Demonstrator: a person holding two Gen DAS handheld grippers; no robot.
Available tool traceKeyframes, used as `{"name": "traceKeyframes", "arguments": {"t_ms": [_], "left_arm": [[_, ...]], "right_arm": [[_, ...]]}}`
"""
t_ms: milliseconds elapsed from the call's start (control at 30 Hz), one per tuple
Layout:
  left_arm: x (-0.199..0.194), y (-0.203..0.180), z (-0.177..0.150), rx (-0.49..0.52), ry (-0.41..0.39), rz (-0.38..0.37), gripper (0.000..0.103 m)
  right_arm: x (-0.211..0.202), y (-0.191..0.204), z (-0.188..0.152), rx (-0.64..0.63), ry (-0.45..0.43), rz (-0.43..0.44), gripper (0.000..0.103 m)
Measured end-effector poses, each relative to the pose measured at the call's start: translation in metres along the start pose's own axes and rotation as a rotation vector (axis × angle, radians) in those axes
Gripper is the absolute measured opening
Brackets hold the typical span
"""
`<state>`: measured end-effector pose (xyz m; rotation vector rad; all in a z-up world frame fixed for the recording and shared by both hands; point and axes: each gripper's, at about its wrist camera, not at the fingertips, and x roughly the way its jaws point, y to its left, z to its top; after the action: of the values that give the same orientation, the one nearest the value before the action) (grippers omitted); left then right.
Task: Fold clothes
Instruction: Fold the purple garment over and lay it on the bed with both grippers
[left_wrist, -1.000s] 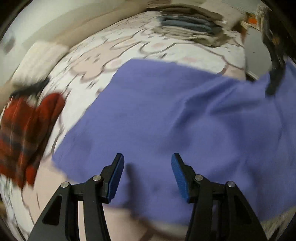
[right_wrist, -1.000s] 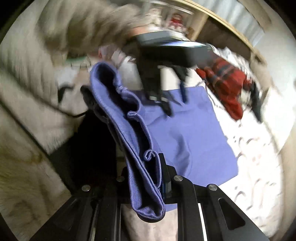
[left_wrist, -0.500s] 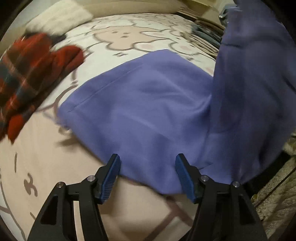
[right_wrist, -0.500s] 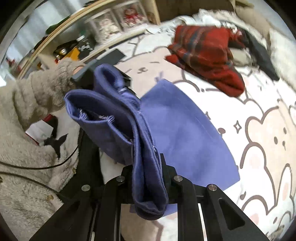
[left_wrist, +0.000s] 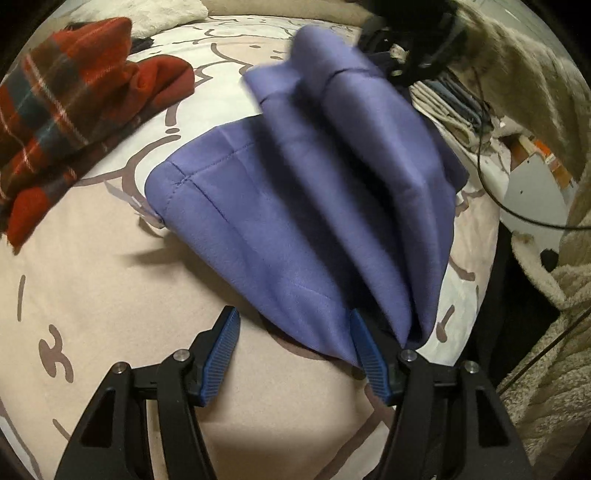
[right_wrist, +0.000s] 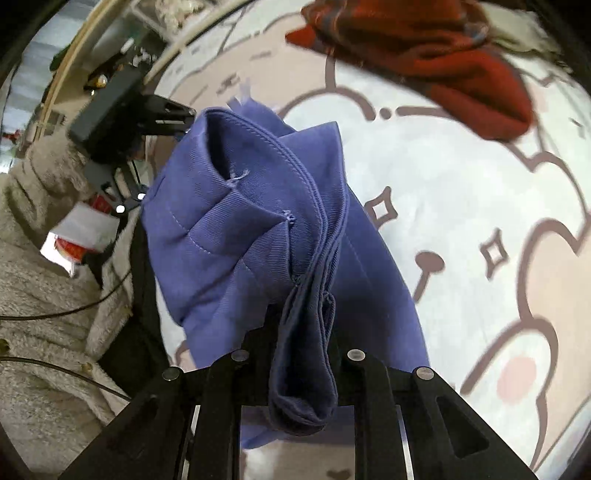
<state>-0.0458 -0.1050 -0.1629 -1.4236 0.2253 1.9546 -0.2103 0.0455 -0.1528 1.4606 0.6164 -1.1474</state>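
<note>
A purple-blue garment (left_wrist: 295, 206) lies on the bed with one end lifted over the rest. My left gripper (left_wrist: 295, 332) is open and empty just above the bed, its fingers at the garment's near edge, the right blue pad (left_wrist: 365, 350) touching the cloth. My right gripper (right_wrist: 301, 325) is shut on a bunched hem of the same garment (right_wrist: 251, 221) and holds it raised above the bed. The right gripper also shows at the top of the left wrist view (left_wrist: 402, 48), blurred.
A red plaid garment (left_wrist: 74, 99) lies crumpled on the bear-print bedsheet (left_wrist: 110, 295) at the far left; it also shows in the right wrist view (right_wrist: 424, 55). A stack of folded clothes (left_wrist: 450, 103) sits at the far right. The bed edge (left_wrist: 491, 295) drops off on the right.
The right gripper carried the lifted end of the purple garment across over the lying part. The left gripper moved closer to the garment's near edge and stayed open.
</note>
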Motion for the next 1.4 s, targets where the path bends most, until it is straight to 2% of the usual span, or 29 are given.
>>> {"name": "traceKeyframes", "arguments": {"t_ms": [67, 100, 133, 167, 200, 233, 333, 433, 467, 567, 667, 733, 800, 833, 900, 1000, 1100, 1133, 1200, 1267, 1333, 1400], "left_arm": [[-0.001, -0.003, -0.001, 0.004, 0.0, 0.009, 0.062], [-0.001, -0.004, -0.001, 0.005, 0.0, 0.014, 0.062], [-0.002, -0.005, -0.002, 0.007, 0.001, 0.018, 0.062], [-0.002, -0.006, -0.002, 0.005, -0.001, 0.021, 0.062], [-0.001, -0.005, -0.002, -0.001, -0.004, 0.021, 0.062], [0.0, -0.004, -0.002, -0.003, -0.007, 0.023, 0.062], [0.003, -0.007, -0.001, -0.001, -0.016, 0.042, 0.062], [-0.003, -0.008, -0.002, -0.017, -0.036, 0.062, 0.062], [-0.011, -0.008, -0.001, -0.025, -0.058, 0.077, 0.062], [-0.04, -0.013, 0.002, -0.048, -0.146, 0.117, 0.062], [-0.066, -0.036, 0.015, -0.057, -0.243, 0.138, 0.062], [-0.066, -0.054, 0.024, -0.043, -0.265, 0.15, 0.062], [-0.051, -0.077, 0.032, -0.019, -0.286, 0.129, 0.062], [-0.044, -0.089, 0.037, -0.007, -0.296, 0.118, 0.062], [-0.023, -0.1, 0.038, 0.004, -0.284, 0.096, 0.062], [0.015, -0.096, 0.03, -0.026, -0.229, 0.089, 0.062], [0.03, -0.079, 0.014, -0.034, -0.212, 0.13, 0.062], [0.028, -0.076, 0.009, -0.029, -0.228, 0.128, 0.062], [0.022, -0.071, 0.007, -0.032, -0.24, 0.137, 0.062], [0.012, -0.072, 0.008, -0.033, -0.254, 0.158, 0.062], [-0.002, -0.076, 0.007, -0.031, -0.284, 0.173, 0.06], [-0.017, -0.086, 0.005, -0.022, -0.315, 0.179, 0.06]], "right_arm": [[0.009, -0.008, 0.007, 0.021, 0.006, -0.023, 0.024], [0.012, -0.013, 0.009, 0.043, 0.011, -0.053, 0.043], [0.009, -0.016, 0.008, 0.068, -0.01, -0.089, 0.067], [0.006, -0.019, 0.007, 0.092, -0.03, -0.124, 0.075], [0.003, -0.022, 0.005, 0.117, -0.051, -0.16, 0.077], [-0.006, -0.026, 0.002, 0.143, -0.083, -0.143, 0.077], [-0.053, -0.033, -0.022, 0.254, -0.256, -0.196, 0.077], [-0.091, -0.023, -0.058, 0.343, -0.408, -0.239, 0.077], [-0.099, -0.016, -0.073, 0.368, -0.45, -0.264, 0.077], [-0.11, 0.023, -0.122, 0.444, -0.583, -0.263, 0.077], [-0.086, 0.058, -0.148, 0.498, -0.65, -0.209, 0.076], [-0.062, 0.078, -0.154, 0.522, -0.68, -0.182, 0.057], [-0.028, 0.09, -0.15, 0.547, -0.696, -0.16, 0.055], [-0.014, 0.089, -0.147, 0.571, -0.703, -0.144, 0.049], [0.009, 0.082, -0.143, 0.629, -0.713, -0.121, 0.046], [0.03, 0.067, -0.151, 0.731, -0.739, -0.114, 0.044], [0.03, 0.055, -0.178, 0.764, -0.798, -0.164, 0.042], [0.029, 0.051, -0.187, 0.777, -0.805, -0.194, 0.036], [0.028, 0.037, -0.21, 0.847, -0.825, -0.153, 0.015], [0.019, 0.04, -0.225, 0.894, -0.86, -0.167, 0.015], [0.007, 0.062, -0.228, 0.849, -0.887, -0.264, 0.015], [0.002, 0.085, -0.22, 0.796, -0.878, -0.334, 0.015]]}}
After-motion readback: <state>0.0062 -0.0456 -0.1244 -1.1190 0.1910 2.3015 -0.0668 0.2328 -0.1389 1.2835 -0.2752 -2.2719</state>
